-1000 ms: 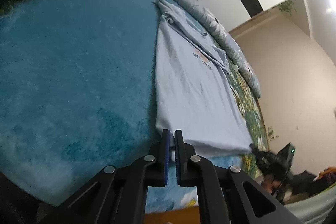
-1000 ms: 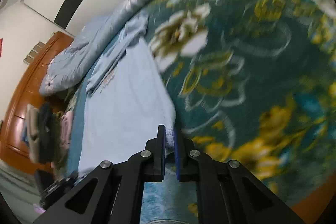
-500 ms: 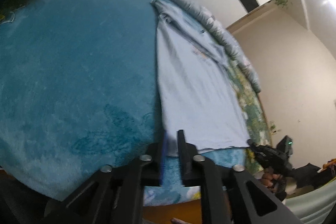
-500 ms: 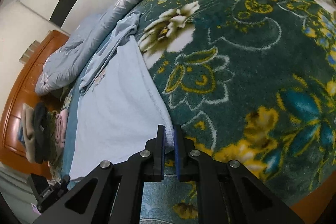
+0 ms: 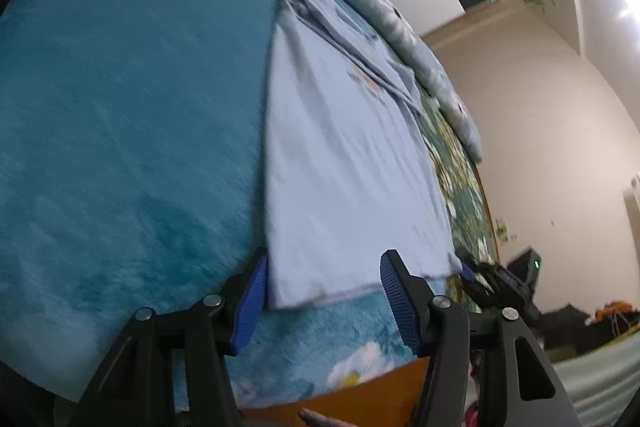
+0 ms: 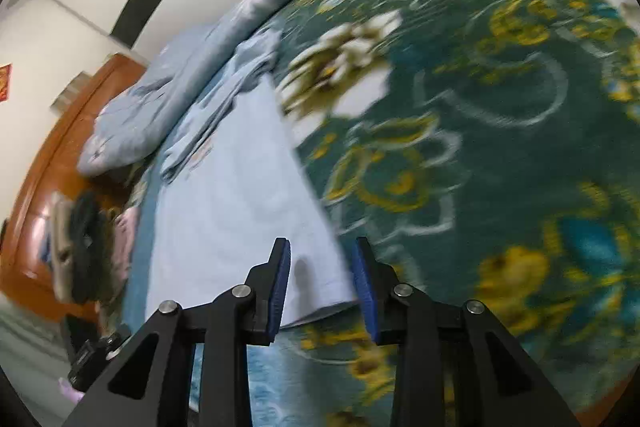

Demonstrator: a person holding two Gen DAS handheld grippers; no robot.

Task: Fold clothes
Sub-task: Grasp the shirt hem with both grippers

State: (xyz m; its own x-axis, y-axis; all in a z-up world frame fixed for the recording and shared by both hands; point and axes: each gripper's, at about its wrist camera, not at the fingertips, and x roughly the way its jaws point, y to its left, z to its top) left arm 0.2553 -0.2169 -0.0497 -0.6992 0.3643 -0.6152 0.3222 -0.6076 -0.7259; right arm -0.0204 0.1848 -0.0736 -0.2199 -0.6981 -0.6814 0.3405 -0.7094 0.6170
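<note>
Shirt (image 5: 340, 163), pale blue, is laid flat on the blanket (image 5: 120, 99), with its sleeves folded in at the far end beside a grey quilt (image 5: 400, 23). The left gripper (image 5: 322, 293) is spread wide over the shirt's near left corner, and nothing is held between its blue pads. The right gripper (image 6: 322, 279) is likewise parted around the near right corner, where the hem (image 6: 316, 313) is seen between the pads; contact cannot be judged, as the view is blurred. Other clothes (image 6: 84, 247) are piled at the bed's far left.
</note>
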